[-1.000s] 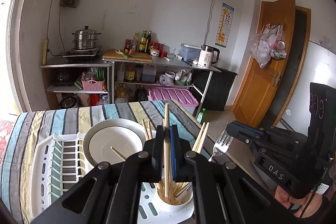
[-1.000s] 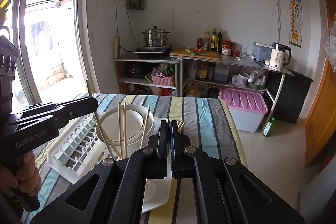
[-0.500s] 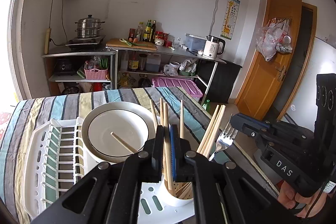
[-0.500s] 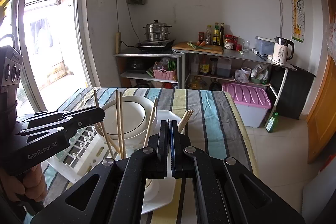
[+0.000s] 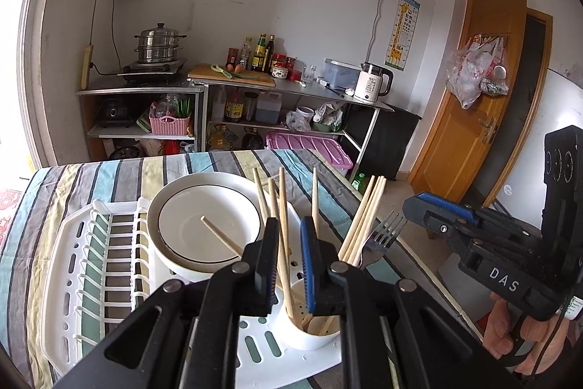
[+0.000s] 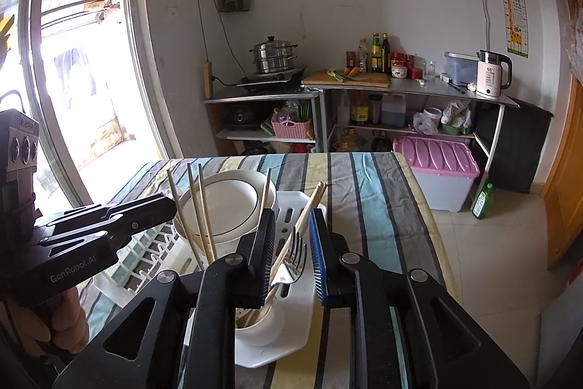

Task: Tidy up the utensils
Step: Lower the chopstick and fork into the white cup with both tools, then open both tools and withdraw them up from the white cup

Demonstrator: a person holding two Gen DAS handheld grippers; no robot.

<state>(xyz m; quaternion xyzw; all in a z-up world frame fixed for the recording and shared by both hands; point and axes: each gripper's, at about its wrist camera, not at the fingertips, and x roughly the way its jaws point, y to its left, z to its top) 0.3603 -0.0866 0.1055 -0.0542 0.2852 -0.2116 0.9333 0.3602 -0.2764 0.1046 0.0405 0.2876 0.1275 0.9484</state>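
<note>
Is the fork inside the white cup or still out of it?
In. The fork stands tines-up in the white cup beside the chopsticks, and the right tool is open, its fingers clear of it.

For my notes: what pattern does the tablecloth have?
The tablecloth has stripes of grey, teal, yellow and white; the right wrist view shows it best.

We see daylight flooding in through the doorway [image 6: 69, 90], blown out to white glare there. The white wall [image 5: 291, 6] is evenly lit, shadows soft. Fisheye bending curves both frames' edges, whose corners go black. Focus stays sharp throughout.
</note>
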